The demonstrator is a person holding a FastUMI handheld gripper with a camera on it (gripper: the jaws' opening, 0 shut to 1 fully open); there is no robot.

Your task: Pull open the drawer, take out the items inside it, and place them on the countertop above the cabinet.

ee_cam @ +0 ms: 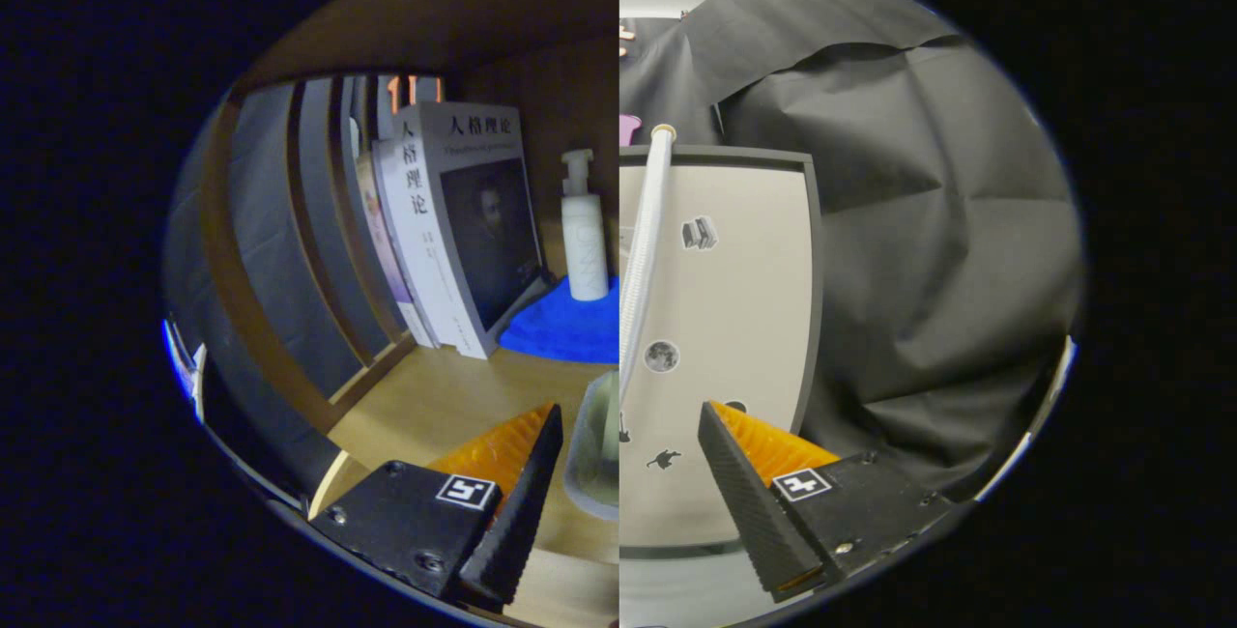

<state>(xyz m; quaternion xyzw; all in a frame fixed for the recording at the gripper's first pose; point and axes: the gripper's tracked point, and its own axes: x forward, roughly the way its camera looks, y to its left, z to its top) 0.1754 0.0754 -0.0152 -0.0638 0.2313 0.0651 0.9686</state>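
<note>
Fingers (628,483) stand spread at the frame's bottom, pinching nothing; a translucent container (594,454) sits between them on the wooden tabletop (435,406). Beyond, at centre-left, stand books (454,232), a white pump bottle (584,232) and a blue cloth (565,324); the pale cabinet panel (744,299) with a white corrugated hose (643,251) rises at centre-right.

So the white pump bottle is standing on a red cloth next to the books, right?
Not quite: in the gripper view the cloth is blue, not red. The pump bottle does stand on it next to the books, beyond the open claw.
</note>
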